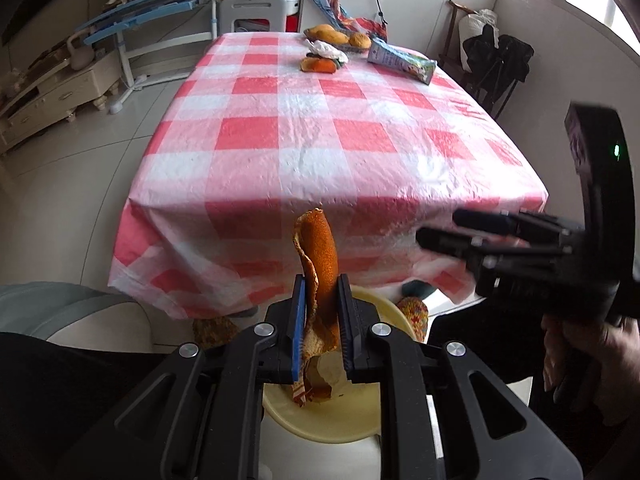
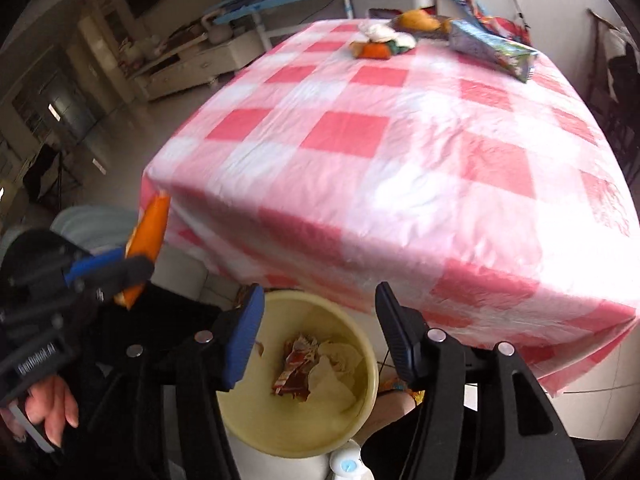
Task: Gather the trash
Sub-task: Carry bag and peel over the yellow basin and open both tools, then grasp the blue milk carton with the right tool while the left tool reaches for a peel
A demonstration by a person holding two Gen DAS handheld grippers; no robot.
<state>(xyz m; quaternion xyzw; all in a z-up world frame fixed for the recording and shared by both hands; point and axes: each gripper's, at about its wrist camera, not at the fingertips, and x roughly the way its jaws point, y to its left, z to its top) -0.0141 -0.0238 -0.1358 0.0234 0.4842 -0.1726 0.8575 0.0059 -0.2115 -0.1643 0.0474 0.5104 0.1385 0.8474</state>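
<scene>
Yellow plastic bin (image 2: 304, 420) sits on the floor, just past the near edge of the table (image 1: 320, 128). Inside it lie a crumpled red wrapper (image 2: 294, 372) and some pale paper scraps (image 2: 332, 380). The left hand-held gripper (image 1: 320, 320) is squeezed tight on a strip of orange peel (image 1: 320, 256), right above the bin. The right hand-held gripper (image 2: 320, 332) hangs over the bin with its jaws apart and nothing between them. More trash sits at the far end of the table: peel bits (image 1: 320, 65), a white tissue (image 1: 328, 49) and a long snack packet (image 1: 402, 60). The middle of the checked cloth is bare.
</scene>
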